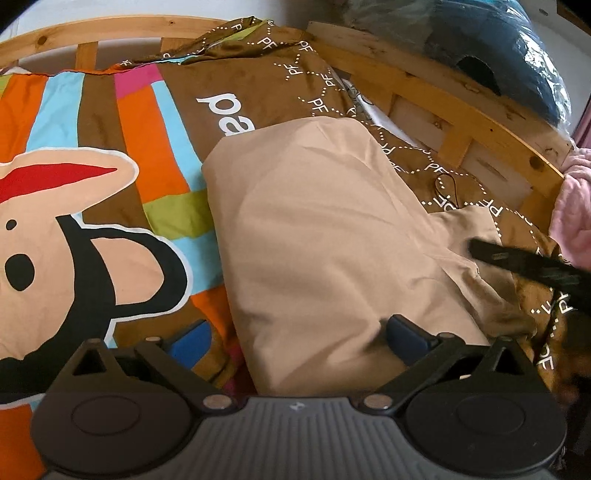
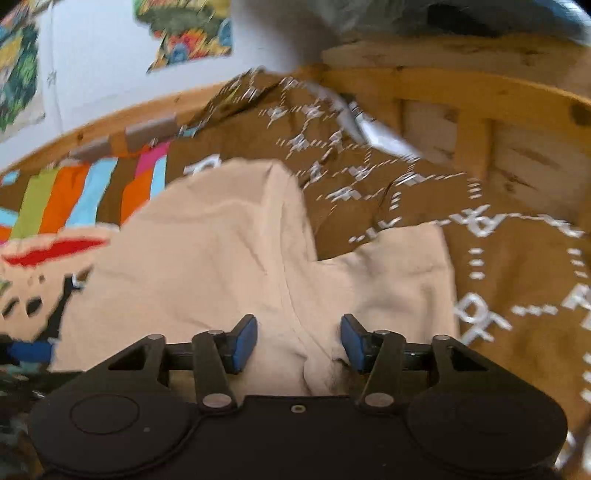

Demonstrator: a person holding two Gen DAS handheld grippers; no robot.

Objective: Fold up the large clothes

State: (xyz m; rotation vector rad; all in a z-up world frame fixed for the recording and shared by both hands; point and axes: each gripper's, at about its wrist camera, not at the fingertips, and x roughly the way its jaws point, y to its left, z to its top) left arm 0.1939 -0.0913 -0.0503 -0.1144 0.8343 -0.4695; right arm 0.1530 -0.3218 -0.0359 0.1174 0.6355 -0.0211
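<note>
A large beige garment (image 1: 317,236) lies partly folded on the bed, with a sleeve or flap (image 1: 469,229) sticking out to the right. My left gripper (image 1: 295,339) is wide open, its jaws straddling the garment's near edge. My right gripper (image 2: 298,341) is open over the garment (image 2: 229,266), a bunched ridge of cloth between its blue pads (image 2: 245,341), not pinched. One right gripper finger (image 1: 524,264) shows in the left wrist view, over the sleeve. The right wrist view is blurred by motion.
The bed has a brown and striped cartoon cover (image 1: 92,206). A wooden bed frame (image 1: 461,110) runs along the back and right. A dark plastic-wrapped bundle (image 1: 498,48) sits on the frame; pink cloth (image 1: 576,206) lies at far right. Posters (image 2: 184,33) hang on the wall.
</note>
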